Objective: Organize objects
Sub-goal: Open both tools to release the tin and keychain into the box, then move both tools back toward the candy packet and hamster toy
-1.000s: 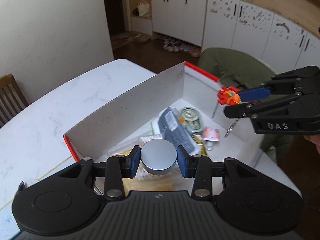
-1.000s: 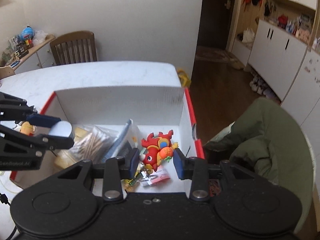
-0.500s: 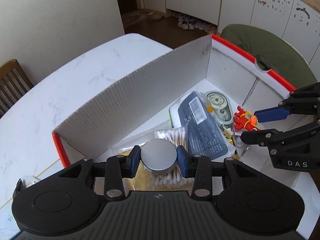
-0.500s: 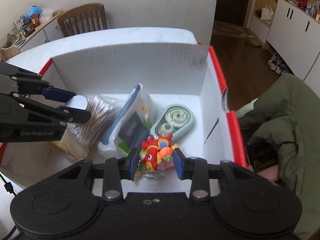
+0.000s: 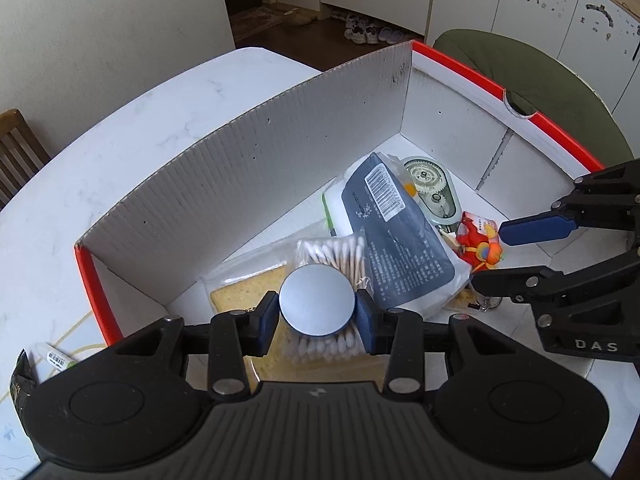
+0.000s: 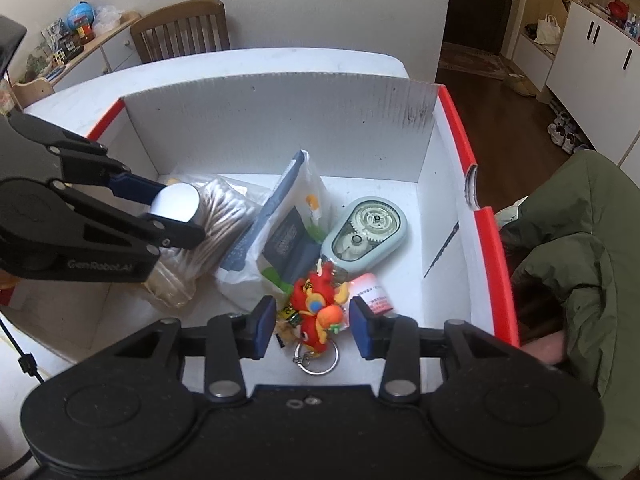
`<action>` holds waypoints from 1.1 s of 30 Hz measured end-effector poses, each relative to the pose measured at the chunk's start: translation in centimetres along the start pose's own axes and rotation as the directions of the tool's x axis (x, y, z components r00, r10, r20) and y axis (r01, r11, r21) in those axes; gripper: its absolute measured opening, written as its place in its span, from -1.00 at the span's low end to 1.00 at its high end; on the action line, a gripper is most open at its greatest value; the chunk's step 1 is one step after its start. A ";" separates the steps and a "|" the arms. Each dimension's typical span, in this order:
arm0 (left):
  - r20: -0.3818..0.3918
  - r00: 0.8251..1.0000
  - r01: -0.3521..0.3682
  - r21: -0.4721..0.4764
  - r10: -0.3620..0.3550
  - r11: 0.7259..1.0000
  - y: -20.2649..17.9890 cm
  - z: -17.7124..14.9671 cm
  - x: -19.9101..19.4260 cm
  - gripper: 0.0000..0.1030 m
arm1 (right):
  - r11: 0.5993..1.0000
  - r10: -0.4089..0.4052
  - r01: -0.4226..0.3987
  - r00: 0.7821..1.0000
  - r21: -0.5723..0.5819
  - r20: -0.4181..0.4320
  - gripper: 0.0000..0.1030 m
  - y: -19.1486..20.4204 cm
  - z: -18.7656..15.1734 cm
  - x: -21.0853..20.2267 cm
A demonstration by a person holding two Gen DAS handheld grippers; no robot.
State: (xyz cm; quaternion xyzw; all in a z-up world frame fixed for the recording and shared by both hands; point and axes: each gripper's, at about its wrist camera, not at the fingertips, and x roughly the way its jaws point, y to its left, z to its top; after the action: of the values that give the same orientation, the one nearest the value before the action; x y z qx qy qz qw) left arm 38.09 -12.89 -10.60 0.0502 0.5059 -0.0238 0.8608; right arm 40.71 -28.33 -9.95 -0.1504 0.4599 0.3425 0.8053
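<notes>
keychain toy (image 6: 316,312), red dragon w/ ring, lies on the floor of the box (image 6: 280,120) between the pads of the right tool (image 6: 313,326). its jaws have just been opening and now stand clear of the toy both sides, so it's let go. left tool (image 5: 317,307) is clenched on a round silver tin (image 5: 317,306), hanging over the cotton swab bag (image 5: 332,252) inside the box, which sits on the white counter (image 5: 120,128). risks: tin dropped on that soft, lumpy bag could roll or tip off it; right tool pulling out could snag the toy's ring and drag it along. both tools are close together in there, so they could bump on exit.
</notes>
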 end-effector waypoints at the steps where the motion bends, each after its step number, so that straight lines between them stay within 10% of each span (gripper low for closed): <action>1: 0.001 1.000 0.000 0.004 0.000 1.000 -0.1 -0.1 0.0 -0.24 | 1.000 0.009 -0.009 1.000 0.008 0.006 -0.21 -0.1 0.0 -0.2; 7: 0.035 0.999 0.026 -0.002 -0.026 1.000 -0.1 -0.7 -0.9 0.16 | 0.999 0.014 -0.016 0.999 0.042 0.049 -0.14 -0.4 -0.3 -1.7; 33: 0.251 0.956 0.173 -0.065 -0.152 0.983 3.7 -6.3 -11.7 0.29 | 0.997 0.021 -0.036 0.978 0.064 0.209 0.40 5.5 -0.7 -8.6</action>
State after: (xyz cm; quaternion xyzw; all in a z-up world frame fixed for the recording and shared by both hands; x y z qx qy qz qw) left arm 27.29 -8.67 -3.23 -0.0321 0.3989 -0.0787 0.9131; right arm 33.50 -28.28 -2.63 -0.0798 0.3866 0.3521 0.8486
